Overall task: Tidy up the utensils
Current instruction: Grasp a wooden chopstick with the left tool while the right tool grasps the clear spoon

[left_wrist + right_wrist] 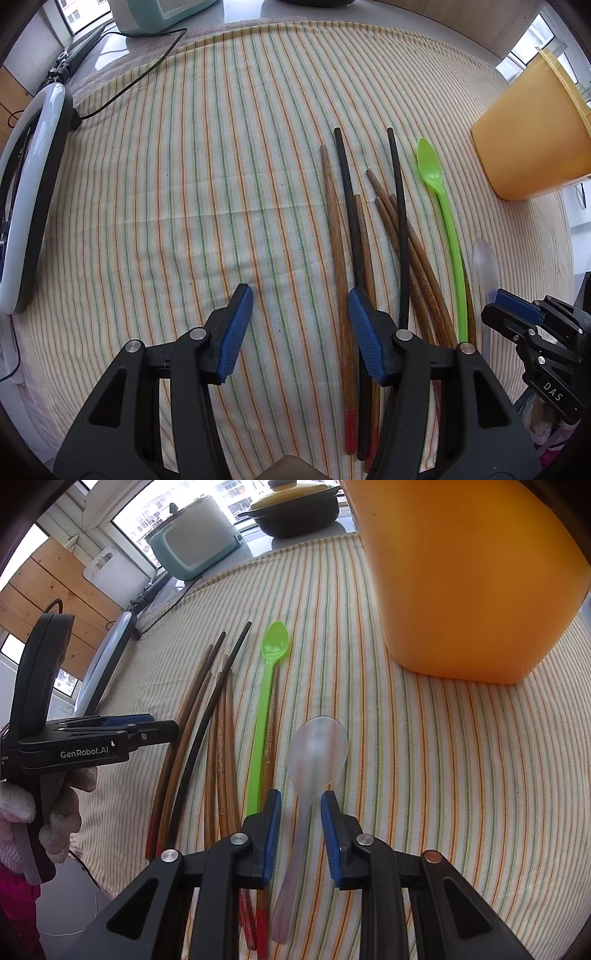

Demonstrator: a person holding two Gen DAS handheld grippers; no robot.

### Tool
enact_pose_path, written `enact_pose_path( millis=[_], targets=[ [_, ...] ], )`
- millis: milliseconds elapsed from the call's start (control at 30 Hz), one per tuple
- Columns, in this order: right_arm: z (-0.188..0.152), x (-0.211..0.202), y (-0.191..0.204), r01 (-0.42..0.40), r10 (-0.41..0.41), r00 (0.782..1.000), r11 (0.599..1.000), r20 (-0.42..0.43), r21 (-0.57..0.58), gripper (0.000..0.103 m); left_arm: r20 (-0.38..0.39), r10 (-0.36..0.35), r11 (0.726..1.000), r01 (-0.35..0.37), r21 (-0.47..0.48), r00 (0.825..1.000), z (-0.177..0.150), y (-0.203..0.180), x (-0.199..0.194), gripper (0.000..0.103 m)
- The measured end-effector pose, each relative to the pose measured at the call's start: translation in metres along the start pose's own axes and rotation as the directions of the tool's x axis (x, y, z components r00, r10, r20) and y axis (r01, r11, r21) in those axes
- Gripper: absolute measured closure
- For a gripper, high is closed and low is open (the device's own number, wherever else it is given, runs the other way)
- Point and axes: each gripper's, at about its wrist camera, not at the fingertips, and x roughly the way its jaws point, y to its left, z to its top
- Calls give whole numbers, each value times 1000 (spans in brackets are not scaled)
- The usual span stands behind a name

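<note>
My left tongs (301, 325) hang spread wide over bare striped cloth (166, 184), holding nothing; I keep them off to the side so the right has room. Just at their three o'clock lies the bundle of chopsticks (354, 229), then the green spoon (441, 206), all pointing toward twelve, easy to gather lengthwise. My right tongs (300, 814) stand apart, straddling the handle of the clear spoon (314, 760) without touching it. The orange container (469, 576) waits at one o'clock, probably where everything goes.
</note>
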Motion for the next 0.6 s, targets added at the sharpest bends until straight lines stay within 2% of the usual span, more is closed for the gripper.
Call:
enact_pose_path(
  millis=[67,167,200,233,433,600],
  targets=[
    [0,0,0,3,-3,1000,1000,-4,4,81,4,15,1000,-15,21,1000,1,-8,2,50],
    [1,-2,-1,16,-16,1000,1000,-2,8,81,20,59,997,-59,43,998,4,-21,3,65],
    [2,-4,-3,15,-15,1000,1000,-1,10,81,27,63,997,-65,45,998,7,-27,7,75],
    [2,-4,-4,13,-13,1000,1000,-2,13,81,22,55,998,-56,40,998,9,-27,8,80],
    [2,1,-7,-22,24,999,999,-34,43,83,31,13,1000,-14,12,999,14,-15,10,91],
    [7,3,-11,-44,48,998,996,-50,81,85,48,15,999,-17,35,999,13,-19,11,91]
  ],
)
